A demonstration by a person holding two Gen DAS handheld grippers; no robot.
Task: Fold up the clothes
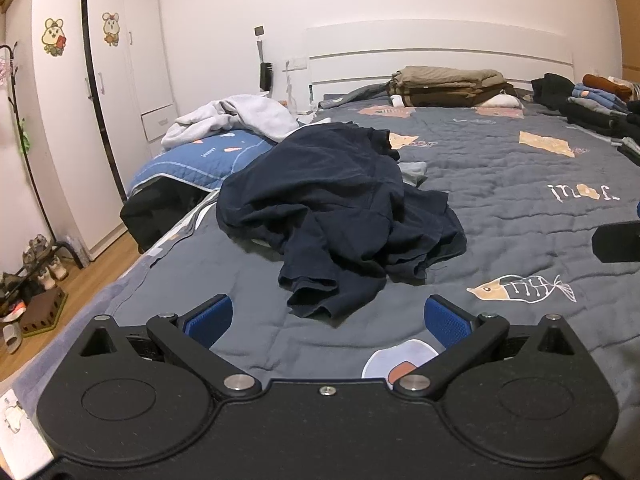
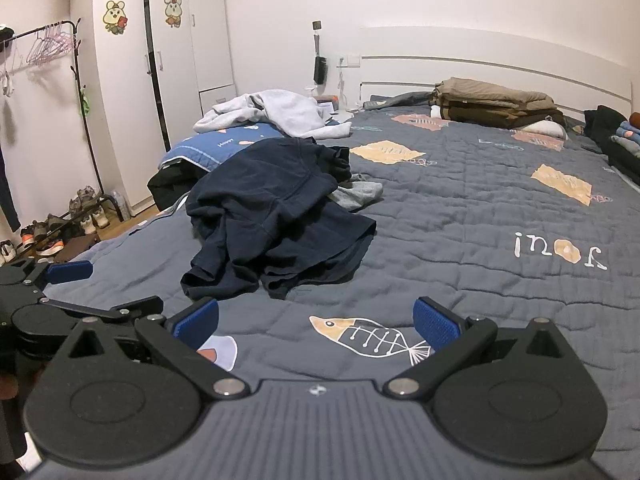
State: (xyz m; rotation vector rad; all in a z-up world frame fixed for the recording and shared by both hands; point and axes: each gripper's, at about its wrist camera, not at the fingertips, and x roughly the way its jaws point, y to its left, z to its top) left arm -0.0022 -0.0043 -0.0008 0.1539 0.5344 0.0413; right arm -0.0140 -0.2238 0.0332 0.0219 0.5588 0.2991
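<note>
1. My left gripper [image 1: 328, 316] has its jaws spread wide, blue pads [image 1: 210, 316] far apart, and nothing sits between them but bare quilt.
2. My right gripper [image 2: 316, 320] is just as wide, with nothing held; a fish print on the grey quilt [image 2: 480, 208] shows between its pads.
3. The thing I am here for, the crumpled navy garment [image 1: 340, 208], lies in a heap on the quilt. Its nearest hem is just beyond my left gripper's fingertips, not touching them.
4. From the right wrist view the navy garment [image 2: 276, 216] sits ahead and to the left of my right gripper, apart from it.
5. A small grey cloth [image 2: 360, 192] peeks out from under the far right edge of the navy garment.
6. Beyond the navy garment, to its far left, a light grey sweatshirt [image 1: 236, 116] is slumped on a blue quilted cover [image 1: 192, 160].
7. Well beyond the navy garment, at the white headboard [image 1: 440, 48], there is a folded stack of tan and brown clothes [image 1: 448, 86].
8. Far right of the navy garment, a row of dark and blue folded clothes [image 1: 592, 104] lines the bed edge.
9. The white wardrobe [image 1: 108, 100] stands off to the navy garment's left, across the wooden floor.
</note>
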